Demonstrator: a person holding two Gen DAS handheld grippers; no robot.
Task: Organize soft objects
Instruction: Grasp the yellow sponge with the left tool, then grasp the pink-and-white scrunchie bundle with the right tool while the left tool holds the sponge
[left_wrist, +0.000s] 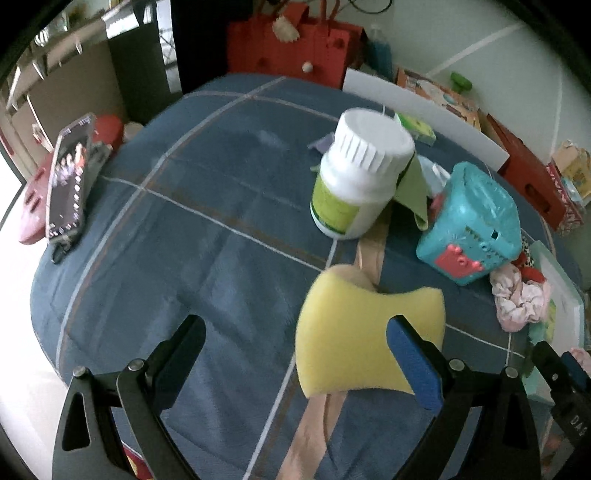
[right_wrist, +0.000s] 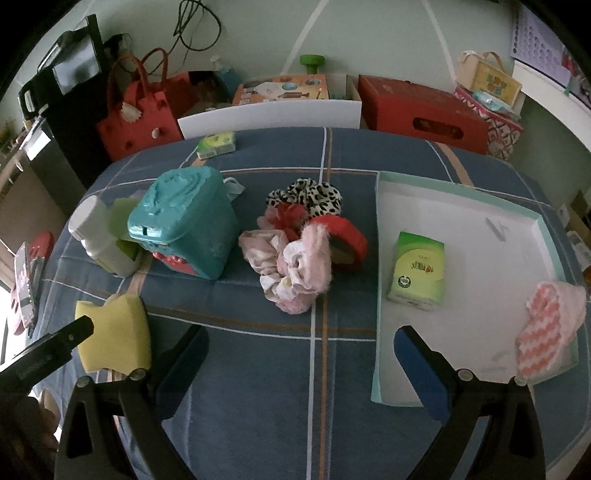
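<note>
A yellow sponge (left_wrist: 369, 332) lies on the blue checked bedspread (left_wrist: 203, 240). My left gripper (left_wrist: 295, 362) is open around it, the right finger (left_wrist: 413, 365) over the sponge and the left finger well clear. In the right wrist view the sponge (right_wrist: 114, 332) sits at the lower left with one left-gripper finger (right_wrist: 70, 336) on its edge. My right gripper (right_wrist: 303, 365) hangs open and empty above the spread. Ahead of it is a pile of scrunchies (right_wrist: 295, 247). The white tray (right_wrist: 480, 229) at the right holds a green tissue pack (right_wrist: 415, 271) and a pink zigzag cloth (right_wrist: 550, 332).
A white bottle (left_wrist: 354, 177), a teal toy box (left_wrist: 469, 221) and a green cloth (left_wrist: 412, 188) stand behind the sponge. A phone on a stand (left_wrist: 68, 177) is at the left edge. Another tissue pack (right_wrist: 216, 144) lies at the back. Red bags and boxes line the wall.
</note>
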